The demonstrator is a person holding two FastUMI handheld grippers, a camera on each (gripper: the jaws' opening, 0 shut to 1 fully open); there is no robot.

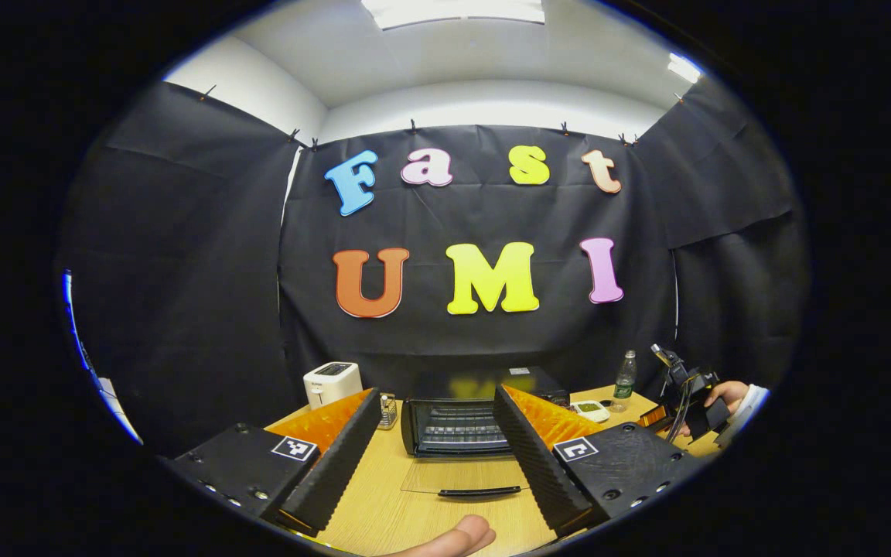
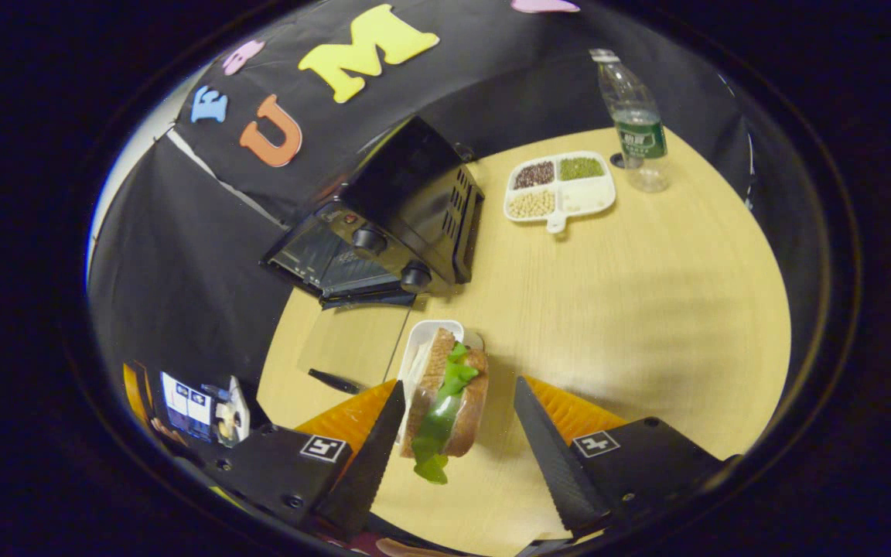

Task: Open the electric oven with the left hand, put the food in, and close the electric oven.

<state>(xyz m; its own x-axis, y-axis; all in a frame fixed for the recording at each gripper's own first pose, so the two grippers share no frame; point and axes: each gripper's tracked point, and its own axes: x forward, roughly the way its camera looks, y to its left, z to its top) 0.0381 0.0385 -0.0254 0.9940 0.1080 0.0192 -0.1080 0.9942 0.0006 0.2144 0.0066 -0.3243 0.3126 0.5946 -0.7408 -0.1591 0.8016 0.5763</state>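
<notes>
The left gripper (image 1: 436, 456) hangs released, its fingers spread wide above the counter (image 1: 384, 510), empty. At its 12 o'clock stands the electric oven (image 1: 461, 424), door folded flat onto the counter. The right gripper (image 2: 457, 452) is also spread; a sandwich (image 2: 444, 402) sits between its fingers, but whether either finger touches it I cannot tell. Behind the sandwich is a white tray (image 2: 424, 344). At 1 o'clock lie a divided dish (image 2: 561, 189) and a bottle (image 2: 635, 124).

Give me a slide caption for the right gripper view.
Open right gripper around a sandwich on the table, beside the oven with its door down.
</notes>
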